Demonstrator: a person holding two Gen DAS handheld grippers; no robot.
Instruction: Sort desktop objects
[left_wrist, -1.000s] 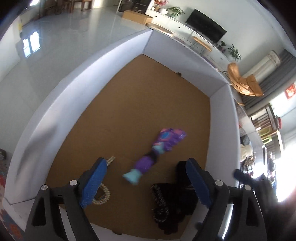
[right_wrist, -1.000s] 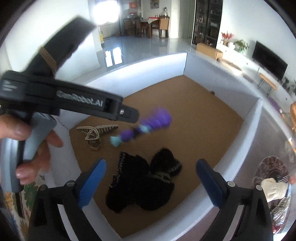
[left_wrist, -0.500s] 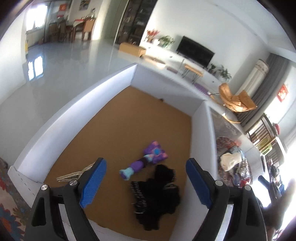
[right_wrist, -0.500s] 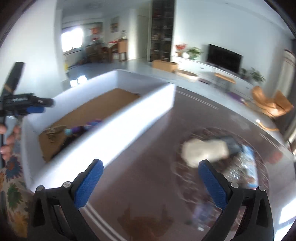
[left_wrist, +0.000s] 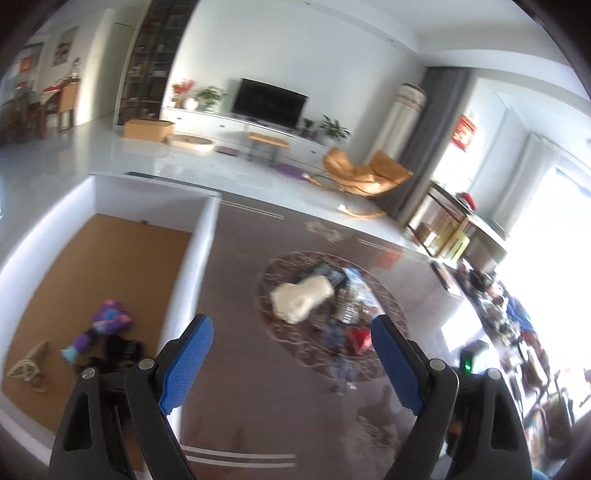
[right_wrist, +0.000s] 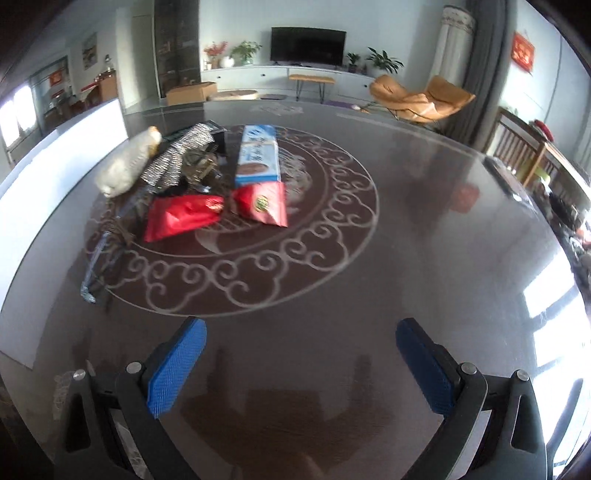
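A pile of loose objects lies on the dark round table: a cream plush piece, a sparkly silver-black item, a blue-and-white biscuit box, two red snack packets and a blue strip at the left. My right gripper hangs open over bare table in front of the pile. My left gripper is open and empty, above the table beside the white box. In that cork-floored box lie a purple sock, black fabric and a beige hair clip.
The white box wall borders the table on the left. Behind the table stand an orange lounge chair, a TV unit and a cardboard box on the floor. Wooden furniture and clutter sit at the right by a bright window.
Both grippers have swung right, away from the box interior, toward the round table and its pile. Both stayed open and empty.
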